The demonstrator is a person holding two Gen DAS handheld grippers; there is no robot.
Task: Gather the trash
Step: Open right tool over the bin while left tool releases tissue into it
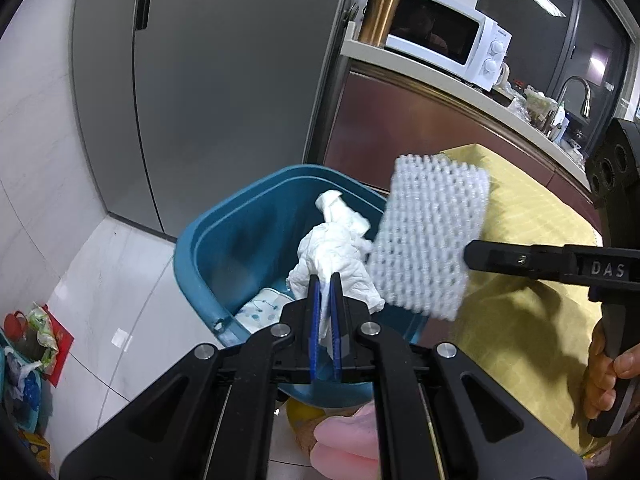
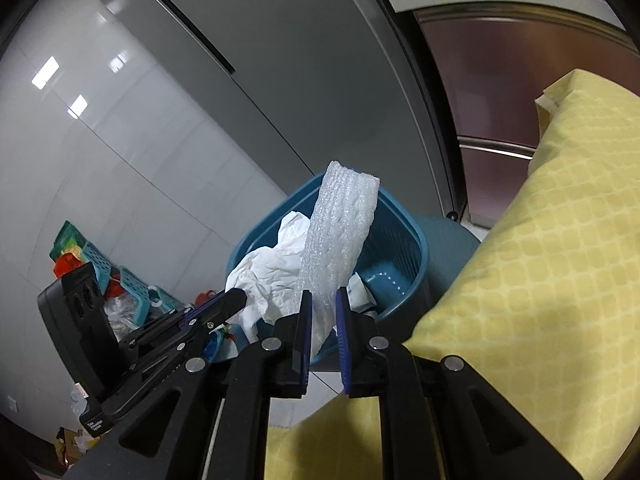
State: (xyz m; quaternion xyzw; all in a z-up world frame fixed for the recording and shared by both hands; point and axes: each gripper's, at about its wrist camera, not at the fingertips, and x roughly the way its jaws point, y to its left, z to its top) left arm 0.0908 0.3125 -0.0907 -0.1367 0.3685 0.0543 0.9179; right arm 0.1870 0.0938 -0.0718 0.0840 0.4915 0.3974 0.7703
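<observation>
Over the blue bin [image 1: 208, 248], both grippers clamp trash: tissue [image 1: 332, 256], foam net [image 1: 428, 240].

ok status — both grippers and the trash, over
Left gripper shut on crumpled tissue. Right gripper shut on foam net. Both over blue bin; nothing blocking its mouth.

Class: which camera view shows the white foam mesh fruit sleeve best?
The left wrist view: the white foam mesh fruit sleeve faces the camera broadside, so its netted holes show, though slightly blurred. The right wrist view shows the sleeve nearly edge-on, rising from between that gripper's fingers, its lower end hidden.
</observation>
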